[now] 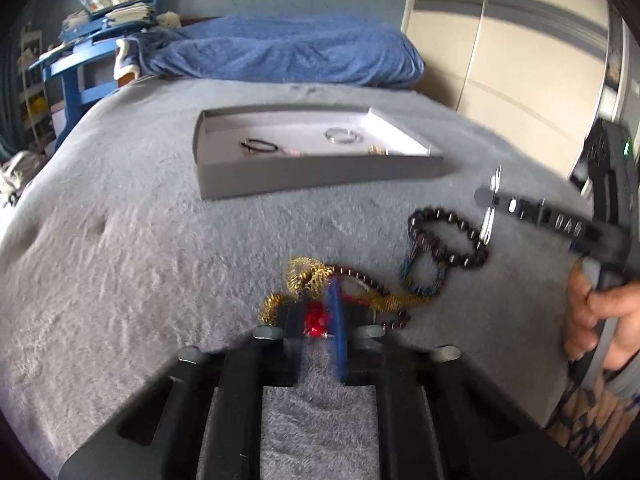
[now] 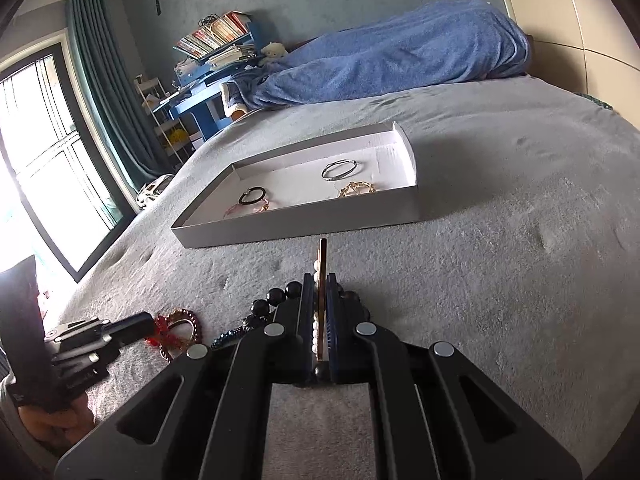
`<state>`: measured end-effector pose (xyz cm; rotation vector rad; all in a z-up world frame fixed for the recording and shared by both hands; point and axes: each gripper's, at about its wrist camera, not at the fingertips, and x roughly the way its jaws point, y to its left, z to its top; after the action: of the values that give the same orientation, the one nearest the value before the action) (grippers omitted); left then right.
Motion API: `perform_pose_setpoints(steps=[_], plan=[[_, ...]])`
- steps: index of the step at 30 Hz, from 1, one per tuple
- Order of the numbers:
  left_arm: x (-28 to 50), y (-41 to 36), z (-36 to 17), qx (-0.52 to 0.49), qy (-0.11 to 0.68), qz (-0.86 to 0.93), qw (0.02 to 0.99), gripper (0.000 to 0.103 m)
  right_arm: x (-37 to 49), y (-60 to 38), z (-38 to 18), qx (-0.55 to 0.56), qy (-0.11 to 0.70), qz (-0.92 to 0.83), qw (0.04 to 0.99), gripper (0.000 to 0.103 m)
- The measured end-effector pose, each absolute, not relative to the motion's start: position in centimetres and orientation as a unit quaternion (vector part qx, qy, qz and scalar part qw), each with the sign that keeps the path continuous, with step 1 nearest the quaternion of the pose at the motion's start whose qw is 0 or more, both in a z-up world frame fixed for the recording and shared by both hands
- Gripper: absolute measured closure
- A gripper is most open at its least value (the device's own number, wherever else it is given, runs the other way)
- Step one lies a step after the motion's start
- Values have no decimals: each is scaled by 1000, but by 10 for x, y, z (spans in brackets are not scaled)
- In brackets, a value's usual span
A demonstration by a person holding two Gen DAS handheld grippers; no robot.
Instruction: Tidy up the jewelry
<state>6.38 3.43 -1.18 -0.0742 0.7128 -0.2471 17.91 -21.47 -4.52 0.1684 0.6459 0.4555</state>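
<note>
A shallow grey-and-white box (image 1: 320, 174) lies on the grey bed cover; it also shows in the right wrist view (image 2: 296, 222). In it lie a black hair band (image 2: 252, 195), a silver bangle (image 2: 340, 170) and a gold bracelet (image 2: 356, 189). My left gripper (image 1: 316, 320) is shut on a red beaded piece (image 1: 316, 322) in a pile of gold and dark bead jewelry (image 1: 304, 276). My right gripper (image 2: 320, 280) is shut on a pearl and gold bangle (image 2: 322, 256), held above the cover; it shows in the left wrist view (image 1: 490, 200). A black bead bracelet (image 1: 452, 240) lies beside it.
A blue blanket (image 1: 280, 52) lies at the head of the bed. A blue desk with books (image 1: 92, 32) stands at the left, a beige wardrobe (image 1: 500, 40) at the right. A window with green curtains (image 2: 60, 140) is on the left.
</note>
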Motion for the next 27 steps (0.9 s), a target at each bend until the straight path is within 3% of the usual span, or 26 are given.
perform_pose_setpoints(steps=[7, 9, 11, 14, 16, 21, 23, 27], plan=[[69, 49, 2, -80, 344, -129, 927, 103, 178, -216, -44, 82, 313, 219, 920, 97], [72, 46, -4, -71, 360, -124, 922, 98, 178, -216, -44, 82, 315, 218, 920, 97], [72, 41, -8, -60, 366, -126, 920, 78, 178, -216, -44, 82, 315, 219, 920, 97], [72, 32, -11, -39, 367, -124, 921, 56, 177, -215, -45, 78, 317, 219, 919, 97], [74, 28, -15, -28, 373, -115, 920, 52, 177, -214, -46, 75, 319, 220, 919, 97], [85, 18, -28, -1, 401, -99, 911, 54, 178, -213, -47, 72, 322, 221, 918, 97], [86, 19, -28, -3, 403, -93, 910, 75, 178, -212, -48, 71, 323, 222, 917, 97], [80, 23, -25, -13, 391, -96, 915, 81, 178, -213, -48, 72, 323, 221, 917, 97]])
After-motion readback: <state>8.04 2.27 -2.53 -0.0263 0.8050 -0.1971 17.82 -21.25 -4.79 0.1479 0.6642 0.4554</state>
